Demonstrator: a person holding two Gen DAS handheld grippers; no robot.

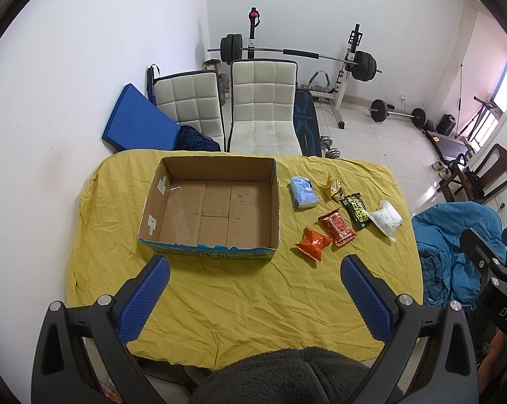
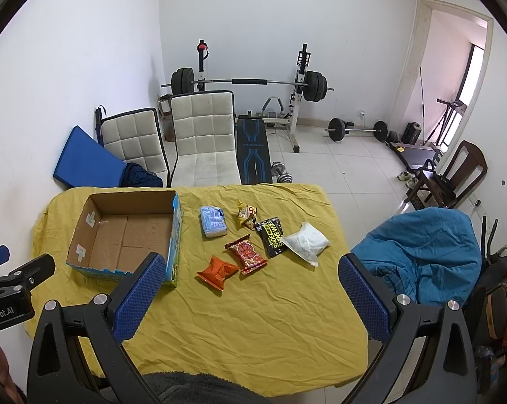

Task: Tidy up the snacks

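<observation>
Cardboard box (image 1: pixel 216 212) empty ahead of wide-open left gripper (image 1: pixel 253 299), six snacks unpicked; right gripper (image 2: pixel 253 299), also wide, likely reaches orange packet (image 2: pixel 218 271) ahead first.

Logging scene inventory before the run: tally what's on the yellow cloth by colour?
Light blue packet: 1
Yellow packet: 1
Black packet: 1
White bag: 1
Red packet: 1
Orange packet: 1
Cardboard box, nothing inside: 1
Total: 7, with 6 snacks, all outside the box.
</observation>
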